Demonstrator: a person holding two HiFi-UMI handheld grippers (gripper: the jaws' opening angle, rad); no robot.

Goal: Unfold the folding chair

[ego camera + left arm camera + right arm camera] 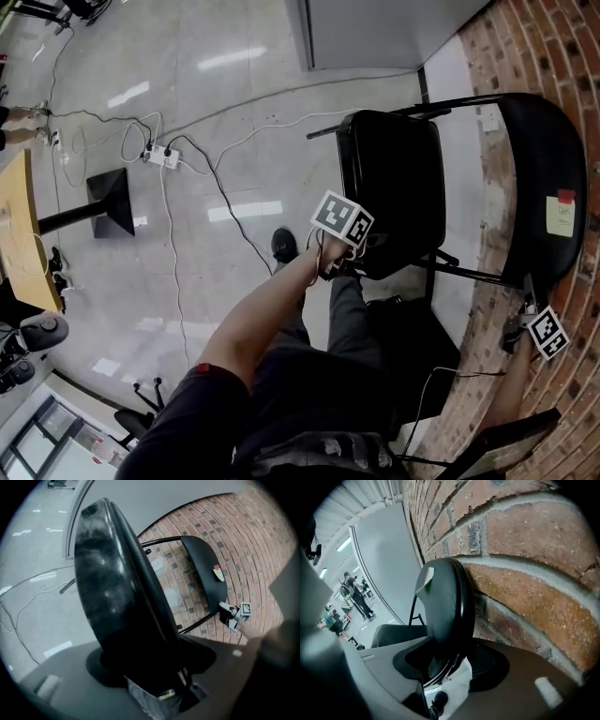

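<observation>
Head view: folding chair [441,187] by the brick wall [502,56] — my left gripper [354,265] clamps its seat [394,178] edge, right gripper [523,309] its backrest [539,159] rim. I reckon smooth padding could slip out — or the chair skids on the floor [234,103].

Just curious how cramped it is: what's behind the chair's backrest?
A brick wall stands right behind the backrest. Whether they touch cannot be told; the backrest hides the bricks directly behind it.

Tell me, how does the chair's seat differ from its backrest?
The seat juts away from the brick wall, clamped by the left gripper; the backrest stands beside that wall, clamped by the right gripper. Only the backrest carries a yellow note. Both are black and padded.
</observation>
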